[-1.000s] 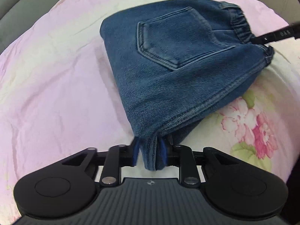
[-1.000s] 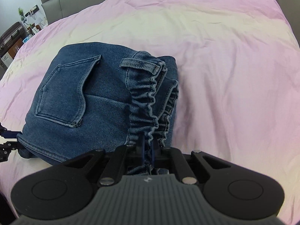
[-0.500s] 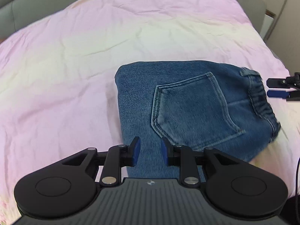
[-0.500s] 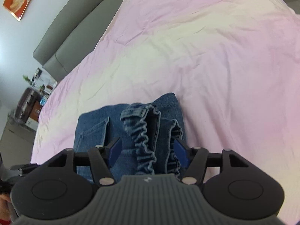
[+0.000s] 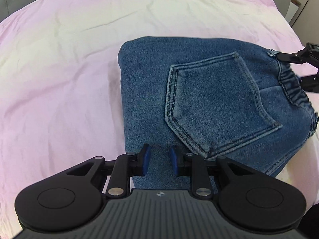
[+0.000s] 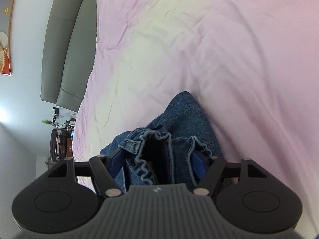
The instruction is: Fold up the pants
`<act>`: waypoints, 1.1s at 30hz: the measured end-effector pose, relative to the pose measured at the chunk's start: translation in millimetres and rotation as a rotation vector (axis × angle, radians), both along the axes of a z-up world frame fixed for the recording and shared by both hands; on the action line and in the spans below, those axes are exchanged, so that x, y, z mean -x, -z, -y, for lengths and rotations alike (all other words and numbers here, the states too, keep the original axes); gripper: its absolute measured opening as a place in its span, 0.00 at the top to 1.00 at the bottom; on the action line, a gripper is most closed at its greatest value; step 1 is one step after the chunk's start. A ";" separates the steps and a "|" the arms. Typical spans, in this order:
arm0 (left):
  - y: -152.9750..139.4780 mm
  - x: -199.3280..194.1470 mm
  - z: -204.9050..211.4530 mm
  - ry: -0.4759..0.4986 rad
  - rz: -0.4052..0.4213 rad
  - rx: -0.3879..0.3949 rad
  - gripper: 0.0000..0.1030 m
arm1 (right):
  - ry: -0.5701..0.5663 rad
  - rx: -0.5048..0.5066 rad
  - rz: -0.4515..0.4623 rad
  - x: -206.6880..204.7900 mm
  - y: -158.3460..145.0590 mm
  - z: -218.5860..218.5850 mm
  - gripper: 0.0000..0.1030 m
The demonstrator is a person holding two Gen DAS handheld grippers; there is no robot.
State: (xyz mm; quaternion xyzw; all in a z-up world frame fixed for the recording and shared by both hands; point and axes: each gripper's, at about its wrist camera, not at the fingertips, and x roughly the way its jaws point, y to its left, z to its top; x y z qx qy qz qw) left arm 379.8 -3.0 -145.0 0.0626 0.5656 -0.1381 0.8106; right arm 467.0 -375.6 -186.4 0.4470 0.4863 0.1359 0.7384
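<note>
as folded pants (image 5: pixel 209 103) on bed (image 5: pixel 59 59), left gripper (image 5: pixel 159 158) narrowly apart, right gripper (image 6: pixel 157 162) closing around waistband (image 6: pixel 147 155)

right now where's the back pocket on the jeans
In the left wrist view the back pocket faces up on the folded jeans, right of centre, between the left gripper and the elastic waistband.

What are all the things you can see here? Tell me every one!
jeans: one, blue denim, folded on the bed, back pocket up
bedsheet: one, pink and cream, under the jeans
headboard: one, grey, at the bed's end
picture: one, orange, on the wall
suitcase: one, brown, beside the bed
left gripper: one, black, blue pads, open over the fold
right gripper: one, black, jaws just closing, waistband between them
</note>
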 end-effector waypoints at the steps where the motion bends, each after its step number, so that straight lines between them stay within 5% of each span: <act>1: 1.1 1.2 -1.3 -0.004 -0.004 0.004 0.74 | -0.017 0.041 0.025 0.3 -5.9 -3.6 0.63; 9: 3.7 7.8 -11.4 -0.033 0.000 0.002 0.74 | -0.245 0.397 0.451 3.0 -101.0 -55.2 0.92; 19: 4.4 11.5 -23.2 -0.029 0.016 0.092 0.75 | -0.233 0.553 0.269 -21.9 -20.4 -42.9 0.94; 24: -10.5 20.5 -23.4 -0.040 0.046 0.107 0.74 | -0.240 0.593 0.251 -26.2 -31.9 -55.8 0.87; 26: -18.1 26.9 -28.4 -0.028 0.085 0.123 0.74 | -0.254 0.654 0.301 -13.0 -51.6 -59.3 0.74; 29: -27.3 44.9 -23.3 -0.017 0.142 0.129 0.72 | -0.333 0.769 0.436 22.3 -79.6 -72.9 0.72; 33: -37.0 69.8 -15.4 0.001 0.186 0.136 0.71 | -0.444 0.783 0.537 68.0 -90.8 -98.9 0.73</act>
